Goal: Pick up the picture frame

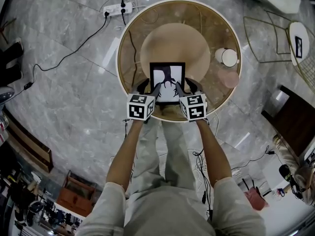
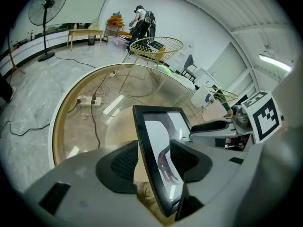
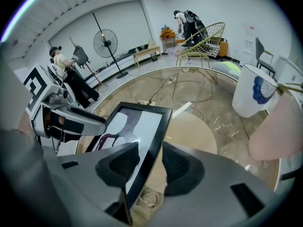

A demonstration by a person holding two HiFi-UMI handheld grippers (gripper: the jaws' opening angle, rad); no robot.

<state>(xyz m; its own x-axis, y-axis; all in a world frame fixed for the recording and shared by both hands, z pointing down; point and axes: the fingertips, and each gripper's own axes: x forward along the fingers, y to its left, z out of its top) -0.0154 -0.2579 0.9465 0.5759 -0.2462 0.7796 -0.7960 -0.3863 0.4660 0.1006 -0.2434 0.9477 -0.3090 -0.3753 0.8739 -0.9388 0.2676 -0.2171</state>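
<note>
The picture frame (image 1: 167,77) has a black border and a white picture with a dark shape. It is over the near part of the round glass table (image 1: 129,39). My left gripper (image 1: 153,90) is shut on the frame's near left edge, and my right gripper (image 1: 180,89) is shut on its near right edge. In the left gripper view the picture frame (image 2: 152,135) stands edge-on between the pads of the left gripper (image 2: 150,161). In the right gripper view the picture frame (image 3: 142,126) is clamped the same way in the right gripper (image 3: 145,163). Whether its bottom edge touches the table is hidden.
A white cup (image 1: 227,57) and a pink round object (image 1: 229,79) sit at the table's right side. A power strip (image 1: 118,8) with cables lies on the floor beyond the table. A wire chair (image 1: 268,36) stands to the right. People stand far off by a fan (image 3: 107,42).
</note>
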